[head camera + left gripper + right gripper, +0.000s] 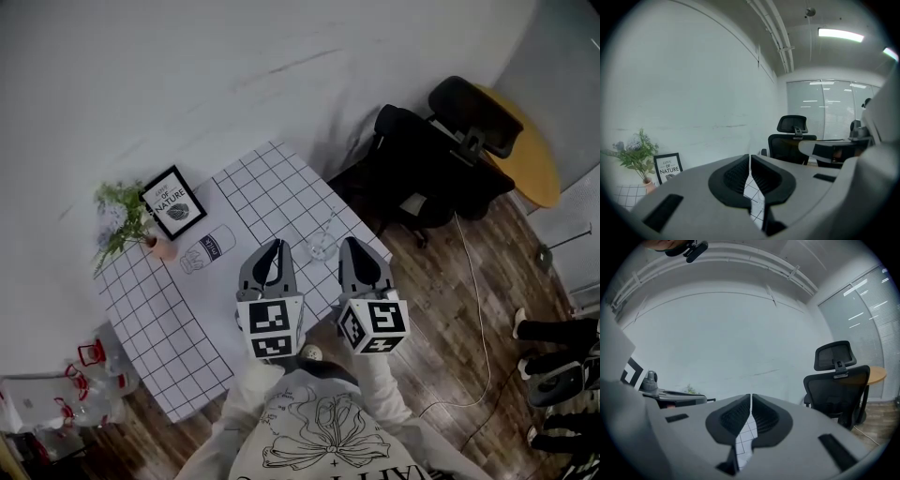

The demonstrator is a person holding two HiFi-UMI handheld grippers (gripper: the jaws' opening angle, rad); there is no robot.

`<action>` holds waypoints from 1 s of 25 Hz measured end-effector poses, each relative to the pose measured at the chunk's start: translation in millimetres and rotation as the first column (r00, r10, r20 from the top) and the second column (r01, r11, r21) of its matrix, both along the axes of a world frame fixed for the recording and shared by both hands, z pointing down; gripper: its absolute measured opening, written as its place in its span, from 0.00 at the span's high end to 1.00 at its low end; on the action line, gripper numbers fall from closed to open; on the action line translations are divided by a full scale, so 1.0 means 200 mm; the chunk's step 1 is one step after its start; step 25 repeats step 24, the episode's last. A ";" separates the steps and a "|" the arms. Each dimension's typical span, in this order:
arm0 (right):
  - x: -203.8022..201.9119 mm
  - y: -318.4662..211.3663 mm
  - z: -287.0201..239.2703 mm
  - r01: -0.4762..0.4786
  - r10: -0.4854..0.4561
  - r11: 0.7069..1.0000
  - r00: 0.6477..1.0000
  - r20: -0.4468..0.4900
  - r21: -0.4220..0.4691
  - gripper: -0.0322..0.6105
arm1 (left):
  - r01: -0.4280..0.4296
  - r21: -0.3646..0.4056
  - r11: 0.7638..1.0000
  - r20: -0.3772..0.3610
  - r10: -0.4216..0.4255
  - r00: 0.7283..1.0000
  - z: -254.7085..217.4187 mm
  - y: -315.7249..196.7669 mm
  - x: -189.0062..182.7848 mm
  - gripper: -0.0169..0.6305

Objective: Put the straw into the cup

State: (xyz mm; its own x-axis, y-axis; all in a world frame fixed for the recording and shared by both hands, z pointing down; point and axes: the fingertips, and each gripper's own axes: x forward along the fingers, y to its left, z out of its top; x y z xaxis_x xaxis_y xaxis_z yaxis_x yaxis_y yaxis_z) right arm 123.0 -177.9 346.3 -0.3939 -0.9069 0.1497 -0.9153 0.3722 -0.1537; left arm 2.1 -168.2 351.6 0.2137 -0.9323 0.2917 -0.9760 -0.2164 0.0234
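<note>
Straw [332, 222]: thin pale line rising from the cup [322, 247], seemingly standing in it already; too faint to be sure
Cup: clear glass, upright on the checked table [272, 187], just beyond the tips of both grippers and between them
Handling: straw judged very light, slender, slippery, easily crushed; best pinched gently near mid-length. Glass fragile and easily tipped
Left gripper [750, 164]: jaws closed together, nothing clearly held; faint pale streak above the tips, probably the straw seen beyond
Right gripper [751, 404]: jaws closed, empty
Surroundings: bottle [206, 249] lying down, framed print [172, 202] and potted plant [122, 214], all left of the cup; black chair [422, 159] beyond the table
Obstructions: none seen between grippers and cup
</note>
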 end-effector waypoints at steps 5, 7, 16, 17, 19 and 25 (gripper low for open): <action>0.00 0.00 0.00 -0.006 0.006 1.000 1.000 0.010 0.001 0.93 | 0.000 0.002 1.000 0.001 0.000 1.000 0.00 0.00 0.00 0.95; 0.00 0.00 0.00 -0.005 0.005 1.000 1.000 0.007 0.001 0.93 | 0.000 0.003 1.000 0.001 0.000 1.000 -0.01 0.00 0.00 0.95; -0.01 0.00 -0.01 -0.006 0.006 1.000 1.000 0.002 0.005 0.93 | -0.005 0.007 1.000 0.001 0.005 1.000 -0.01 0.01 -0.01 0.95; -0.01 0.00 -0.01 -0.006 0.006 1.000 1.000 0.001 0.005 0.93 | -0.006 0.007 1.000 0.001 0.006 1.000 -0.01 0.01 -0.01 0.95; -0.01 0.00 -0.01 -0.005 0.005 1.000 1.000 0.000 0.005 0.93 | -0.004 0.008 1.000 0.000 0.004 1.000 -0.02 0.01 -0.01 0.95; -0.03 0.01 -0.01 0.000 0.000 1.000 1.000 -0.002 0.003 0.93 | -0.001 0.008 1.000 -0.002 0.001 1.000 -0.02 0.01 -0.03 0.95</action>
